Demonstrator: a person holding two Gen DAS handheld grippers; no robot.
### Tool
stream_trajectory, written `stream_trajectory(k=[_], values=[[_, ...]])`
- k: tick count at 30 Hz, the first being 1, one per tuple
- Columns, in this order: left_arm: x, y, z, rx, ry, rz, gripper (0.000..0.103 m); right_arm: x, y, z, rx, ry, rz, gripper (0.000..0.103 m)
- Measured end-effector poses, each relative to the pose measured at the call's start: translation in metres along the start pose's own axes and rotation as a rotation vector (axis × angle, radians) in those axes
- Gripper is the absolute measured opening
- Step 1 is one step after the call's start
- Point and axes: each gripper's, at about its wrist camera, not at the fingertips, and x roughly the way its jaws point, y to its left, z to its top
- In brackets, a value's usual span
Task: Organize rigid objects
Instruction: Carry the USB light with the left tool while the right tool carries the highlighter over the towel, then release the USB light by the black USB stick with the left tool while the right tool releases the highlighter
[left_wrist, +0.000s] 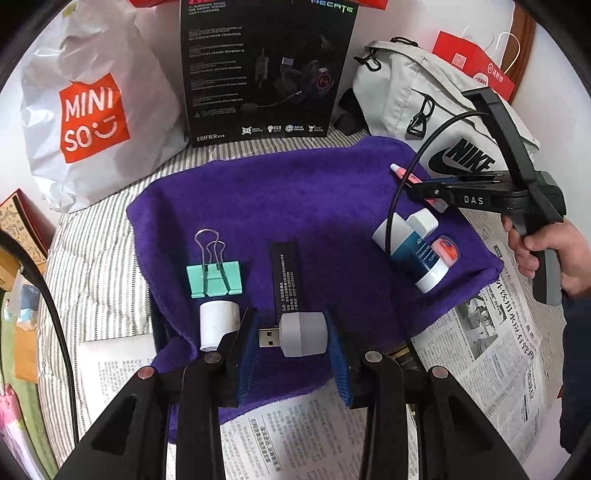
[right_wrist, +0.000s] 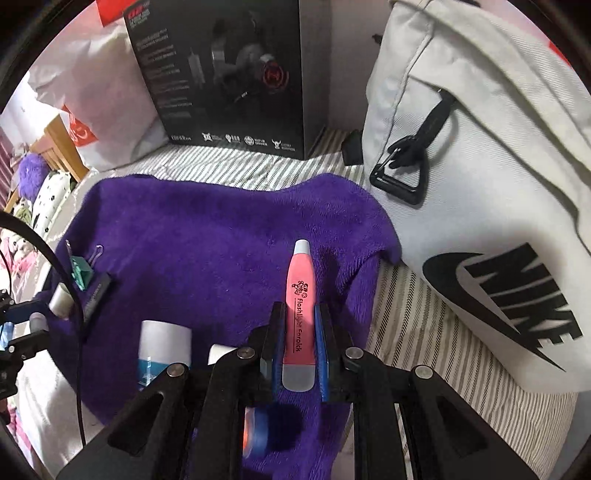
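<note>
Between the blue pads of the left hand-held gripper a small grey USB plug-in light is sitting crosswise, its metal plug pointing to the left. The jaws are standing only partly open and seem to be pressing on its two ends, probably so that it cannot roll. It is hanging just above the near edge of the purple towel, beside a white cylinder, a mint binder clip and a flat black strip. These things are lying in a loose row, which suggests sorting by place.

The right hand-held gripper is closed tightly on a pink flashlight earpick, holding it lengthwise so the tip is pointing forward. It is hovering over the far right part of the towel, near the white Nike bag. Below it, a white and blue tube and a small round tin are resting together on the towel, perhaps as a second group.
</note>
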Motion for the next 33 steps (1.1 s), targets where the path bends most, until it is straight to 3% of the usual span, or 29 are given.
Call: stream_trajectory(k=[21, 25, 33], values=[[0.007, 0.004, 0.001, -0.011, 0.015, -0.001, 0.034, 0.025, 0.006, 0.006, -0.027, 0.032, 0.005, 0.018], [0.010, 0.005, 0.001, -0.006, 0.027, 0.015, 0.034, 0.019, 0.005, 0.004, -0.017, 0.030, 0.028, 0.030], [0.012, -0.001, 0.003, -0.008, 0.030, -0.001, 0.034, -0.017, 0.004, -0.012, -0.018, -0.016, 0.020, 0.045]])
